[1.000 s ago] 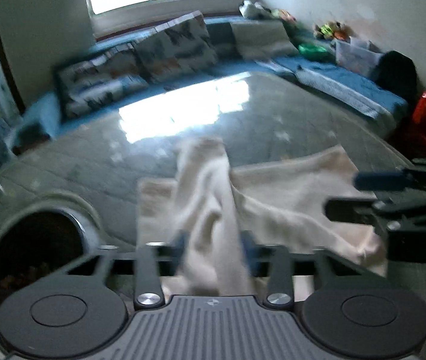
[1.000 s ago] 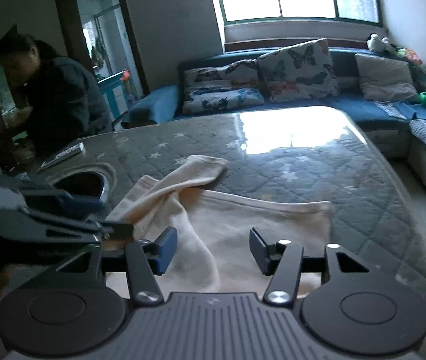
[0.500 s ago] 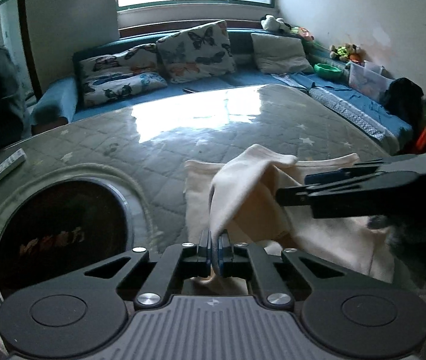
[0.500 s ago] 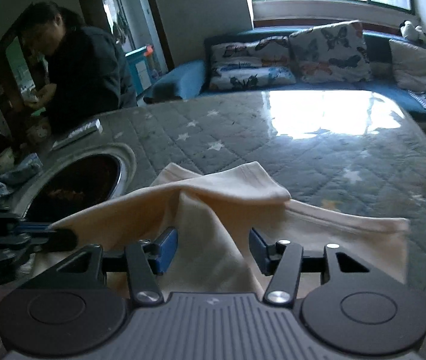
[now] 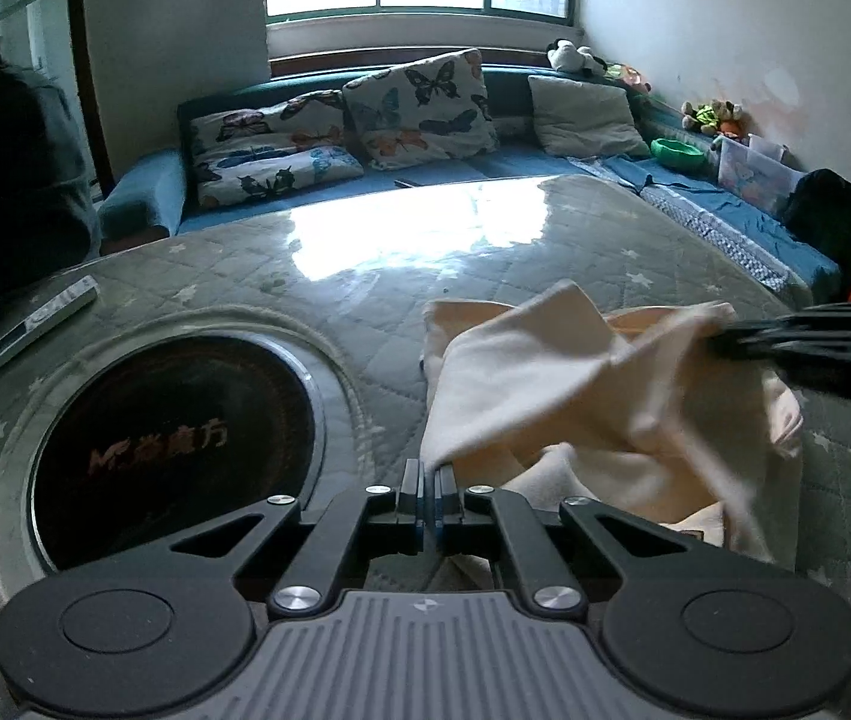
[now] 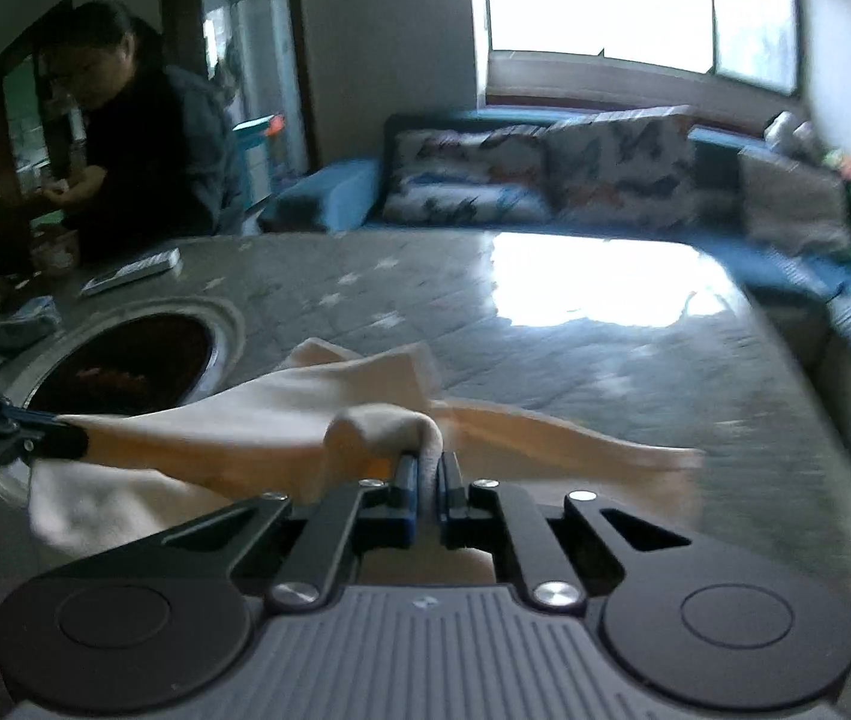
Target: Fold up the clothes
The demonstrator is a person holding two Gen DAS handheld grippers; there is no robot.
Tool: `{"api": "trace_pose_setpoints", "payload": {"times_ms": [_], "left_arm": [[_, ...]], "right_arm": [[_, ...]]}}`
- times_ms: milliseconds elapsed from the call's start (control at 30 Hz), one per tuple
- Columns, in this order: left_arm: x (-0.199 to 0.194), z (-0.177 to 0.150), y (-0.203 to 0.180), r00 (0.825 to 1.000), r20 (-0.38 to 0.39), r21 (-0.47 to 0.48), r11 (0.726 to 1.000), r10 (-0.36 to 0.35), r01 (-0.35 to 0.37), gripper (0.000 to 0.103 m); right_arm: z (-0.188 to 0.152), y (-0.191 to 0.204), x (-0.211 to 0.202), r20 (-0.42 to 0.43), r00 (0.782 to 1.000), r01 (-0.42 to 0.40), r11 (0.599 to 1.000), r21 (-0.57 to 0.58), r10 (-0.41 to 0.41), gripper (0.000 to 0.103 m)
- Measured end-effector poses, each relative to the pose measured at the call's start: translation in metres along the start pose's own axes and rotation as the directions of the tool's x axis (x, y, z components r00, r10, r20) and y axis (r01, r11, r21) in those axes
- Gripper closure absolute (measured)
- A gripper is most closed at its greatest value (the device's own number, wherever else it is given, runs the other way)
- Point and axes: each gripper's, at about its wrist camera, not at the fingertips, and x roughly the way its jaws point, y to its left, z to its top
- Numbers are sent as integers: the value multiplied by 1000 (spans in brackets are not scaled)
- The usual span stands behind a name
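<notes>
Cream garment lay bunched on the quilted table cover, just right of the round dark inset sunk in the table, part of it lifted clear of the surface.

Left gripper: jaws closed on a corner of the cloth, at the inset's near right edge. Right gripper: jaws had just been closing and were pinched on a fold of the same cloth, a hump of fabric bulging over the pads. The cloth was stretched between the two grips, farther from the inset on the right gripper's side; the rest sagged to the table.

A pale remote lay beyond the inset, on its far left. A person in dark clothing sat past that corner. Butterfly cushions lined the sofa well behind.

Risks, as judged: the right grip looked to hold a bunched fold rather than a clean edge, so layers might slip or the fold come out crooked. The trailing slack could drag toward the inset and snag on its rim. The right wrist view was blurred, so grip depth stayed uncertain.
</notes>
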Motion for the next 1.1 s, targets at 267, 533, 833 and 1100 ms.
{"api": "trace_pose_setpoints", "payload": {"times_ms": [267, 533, 833, 1100], "left_arm": [[-17, -15, 6, 1000, -10, 17, 1000, 10, -10, 100], [-18, -38, 12, 996, -81, 46, 999, 22, -19, 99], [-28, -45, 9, 995, -95, 83, 996, 40, -32, 91], [-41, -41, -39, 978, -73, 166, 964, -196, 205, 86]], "right_arm": [[-35, -41, -101, 85, 970, 221, 973, 70, -227, 98], [-102, -78, -136, -102, 937, 348, 911, 221, -333, 92], [-119, -92, -152, -146, 924, 381, 882, 277, -354, 79], [-86, -41, -114, -76, 996, 52, 982, 180, -39, 70]]}}
